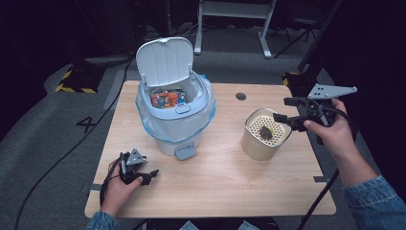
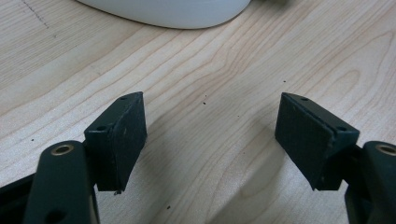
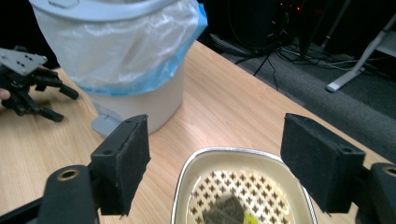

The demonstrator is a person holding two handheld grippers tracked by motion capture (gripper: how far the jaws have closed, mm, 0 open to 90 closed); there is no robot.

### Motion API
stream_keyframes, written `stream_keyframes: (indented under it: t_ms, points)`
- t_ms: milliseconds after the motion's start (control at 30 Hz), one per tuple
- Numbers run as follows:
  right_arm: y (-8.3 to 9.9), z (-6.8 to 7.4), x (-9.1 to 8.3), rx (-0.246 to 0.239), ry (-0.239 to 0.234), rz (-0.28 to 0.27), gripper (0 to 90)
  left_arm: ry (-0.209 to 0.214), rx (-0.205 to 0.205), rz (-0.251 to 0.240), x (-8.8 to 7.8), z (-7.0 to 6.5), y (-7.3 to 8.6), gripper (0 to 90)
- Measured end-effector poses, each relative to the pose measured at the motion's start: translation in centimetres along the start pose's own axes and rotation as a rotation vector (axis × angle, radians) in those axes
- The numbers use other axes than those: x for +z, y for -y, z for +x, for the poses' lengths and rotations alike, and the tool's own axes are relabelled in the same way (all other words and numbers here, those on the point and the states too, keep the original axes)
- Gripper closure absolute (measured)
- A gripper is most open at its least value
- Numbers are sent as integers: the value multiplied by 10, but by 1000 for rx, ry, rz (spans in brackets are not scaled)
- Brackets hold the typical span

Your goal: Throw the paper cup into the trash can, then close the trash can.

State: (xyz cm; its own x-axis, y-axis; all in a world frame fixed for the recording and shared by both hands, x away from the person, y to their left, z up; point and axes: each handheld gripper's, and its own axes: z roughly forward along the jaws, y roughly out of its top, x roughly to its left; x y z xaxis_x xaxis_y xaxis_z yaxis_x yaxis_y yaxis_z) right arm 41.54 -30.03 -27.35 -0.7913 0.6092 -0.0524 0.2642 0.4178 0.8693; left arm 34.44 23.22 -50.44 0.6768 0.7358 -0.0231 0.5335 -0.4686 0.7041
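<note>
Currently logged: we held the right gripper (image 1: 283, 109) over the far-right rim of the metal container (image 1: 265, 133), which stood on the right half of the wooden table (image 1: 215, 182). In the right gripper view its jaws stood apart, one on either side of the container's near rim (image 3: 243, 154), with nothing pinched between them. Inside the container we noted a perforated insert (image 3: 243, 191) carrying a dark clump of scraps (image 3: 225, 210) with a small yellow bit beside it.

We rested the left gripper (image 1: 149, 174) low at the near-left part of the table, held in the left hand (image 1: 117, 189). Its jaws were spread wide over bare wood in the left gripper view, gripping nothing.

We recorded the pedal bin (image 1: 174, 115) at the centre-left of the table, well apart from the container. Its lid (image 1: 164, 60) stood tipped open, a clear bag with a blue edge (image 3: 140, 51) was folded over its rim, and colourful packaging (image 1: 167, 98) lay inside. The bin's pale base (image 2: 173, 11) showed just beyond the left gripper.
</note>
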Motion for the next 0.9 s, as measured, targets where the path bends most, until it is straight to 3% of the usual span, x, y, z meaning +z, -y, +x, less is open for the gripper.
stream_keyframes:
  t_ms: [667, 900]
  points:
    - [108, 6, -6, 98, 63, 60, 231, 0, 0, -1, 0, 0, 0, 253]
    - [152, 8, 4, 137, 97, 124, 222, -2, 1, -1, 0, 0, 0, 253]
